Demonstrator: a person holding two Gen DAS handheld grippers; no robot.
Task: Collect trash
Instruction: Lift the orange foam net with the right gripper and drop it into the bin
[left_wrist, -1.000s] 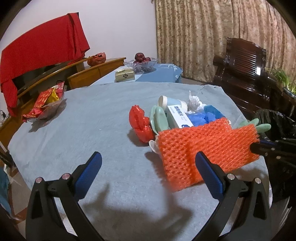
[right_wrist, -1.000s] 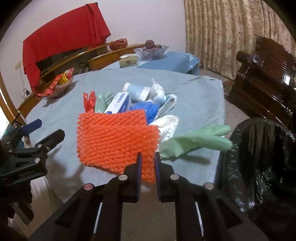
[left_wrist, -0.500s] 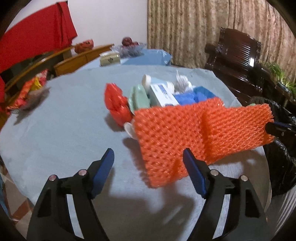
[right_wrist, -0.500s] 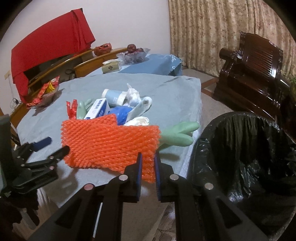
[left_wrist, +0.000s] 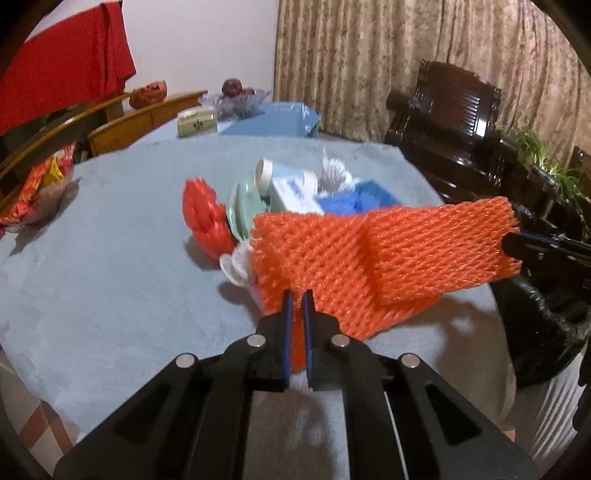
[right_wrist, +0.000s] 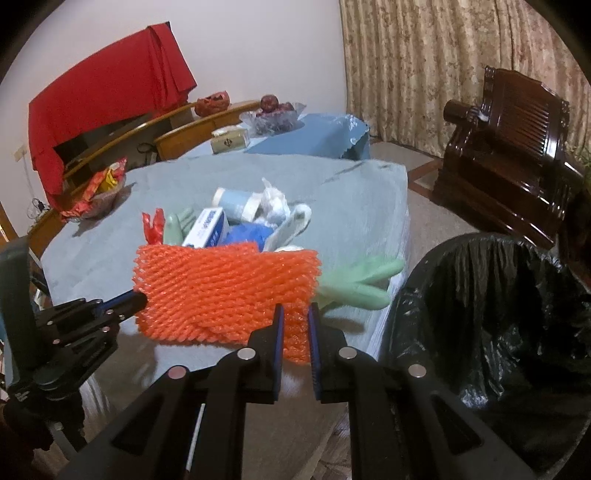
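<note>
Orange foam net (left_wrist: 369, 266) pinched between left tool (left_wrist: 297, 332) and right tool (right_wrist: 295, 332), both clamped on it.

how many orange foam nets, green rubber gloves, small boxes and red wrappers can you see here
orange foam net: 1, folded over
green rubber gloves: 2
blue-and-white box: 1
red wrapper: 1
total: 5
</note>
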